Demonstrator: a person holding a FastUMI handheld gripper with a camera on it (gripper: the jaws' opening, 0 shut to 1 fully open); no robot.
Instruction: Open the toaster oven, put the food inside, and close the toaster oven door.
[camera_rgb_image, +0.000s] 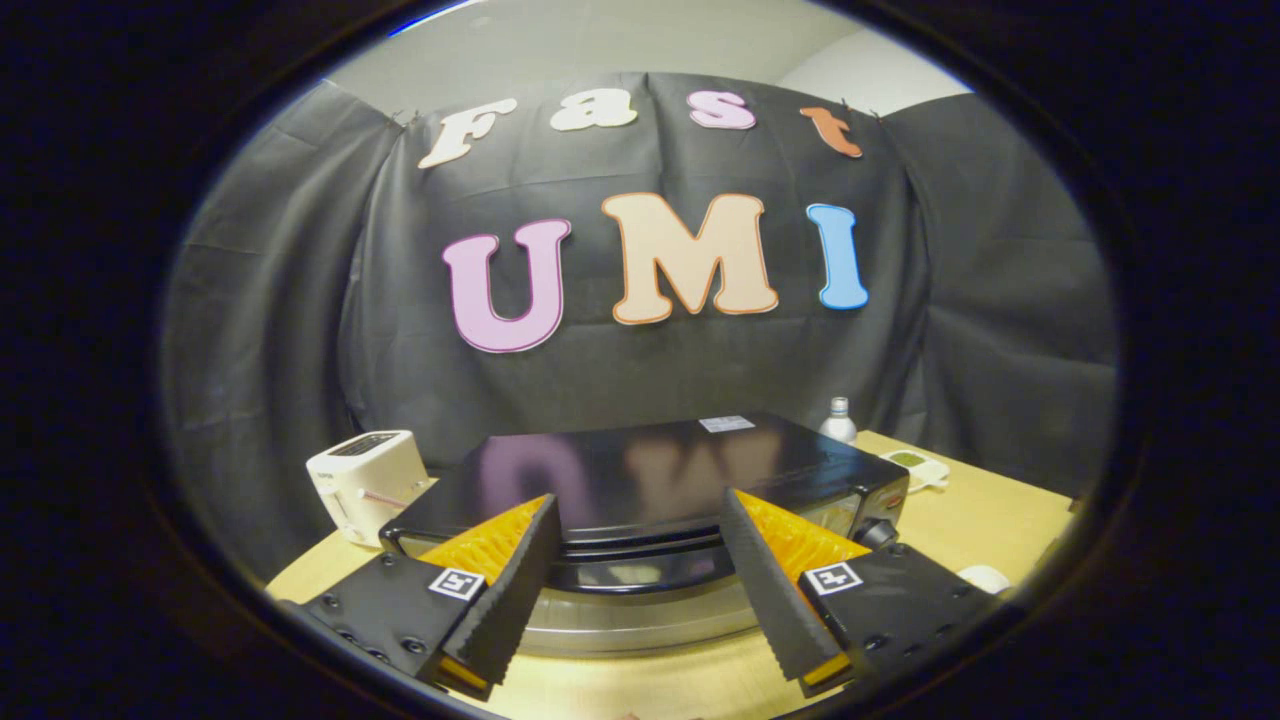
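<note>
Your gripper (640, 545) is spread wide with nothing between its fingers; both fingers hang free in front of the oven (650, 490). The oven sits just ahead of them on the table (990, 510), its glossy black top level with the fingertips and its door (630, 575) showing in the gap between the fingers. A knob (878, 532) shows on the oven's front just beyond your right finger. A white toaster (365, 482) stands beyond the left finger, beside the oven. Past the right finger, behind the oven, stand a small bottle (838, 419) and a white dish (915, 466). You cannot tell whether the door is fully closed.
</note>
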